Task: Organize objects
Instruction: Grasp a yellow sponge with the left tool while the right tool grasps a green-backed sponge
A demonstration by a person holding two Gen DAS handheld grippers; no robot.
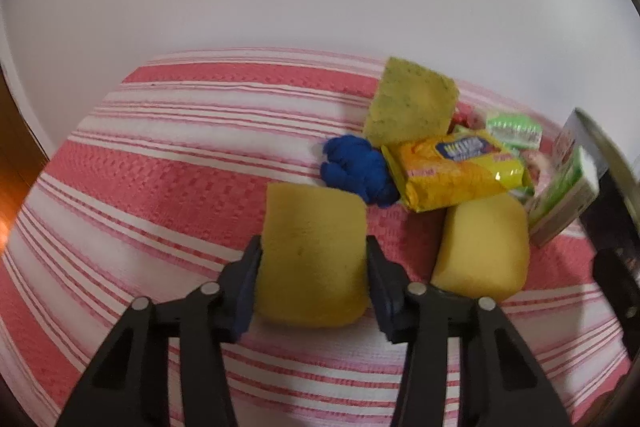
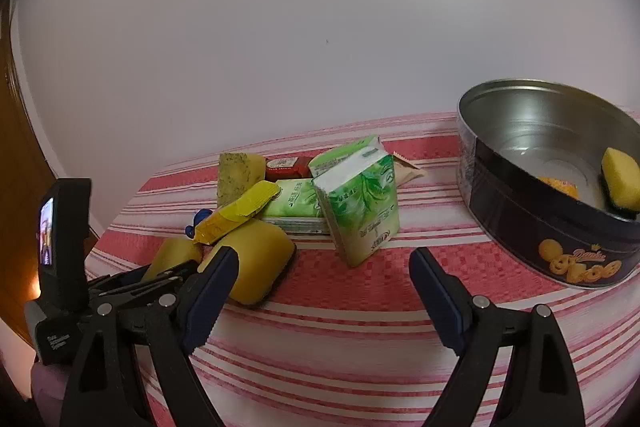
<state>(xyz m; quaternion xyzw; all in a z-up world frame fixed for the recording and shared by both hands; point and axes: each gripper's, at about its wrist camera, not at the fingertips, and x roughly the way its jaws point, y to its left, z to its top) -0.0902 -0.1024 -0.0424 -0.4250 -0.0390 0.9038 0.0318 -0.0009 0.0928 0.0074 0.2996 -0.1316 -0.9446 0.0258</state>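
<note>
Between the dark fingers of the left tool (image 1: 312, 267), as its own camera saw it, sat a yellow sponge (image 1: 314, 255); both pads pressed its sides, so the tool gripped it against the red-and-white striped cloth (image 1: 160, 187) covering the desk; just right of it lay a second yellow sponge (image 1: 482, 247), and beyond them a blue knotted thing (image 1: 358, 171), a yellow snack packet (image 1: 456, 167) resting partly on that second sponge, and a speckled greenish sponge (image 1: 412, 103) propped upright behind; a green tissue pack (image 1: 560, 203) leaned at the right edge.

Over on the right camera, the right tool (image 2: 324, 291) stood wide open with nothing between its fingers, only striped cloth below; ahead of it the green tissue pack (image 2: 358, 199) stood tilted, near the heap of sponges and packets at its left; the left tool (image 2: 160, 277) showed at the far left, closed on its sponge (image 2: 174, 255); at the right stood a round biscuit tin (image 2: 560, 227), open, holding a yellow sponge with a dark backing (image 2: 622, 181) against its near wall.
</note>
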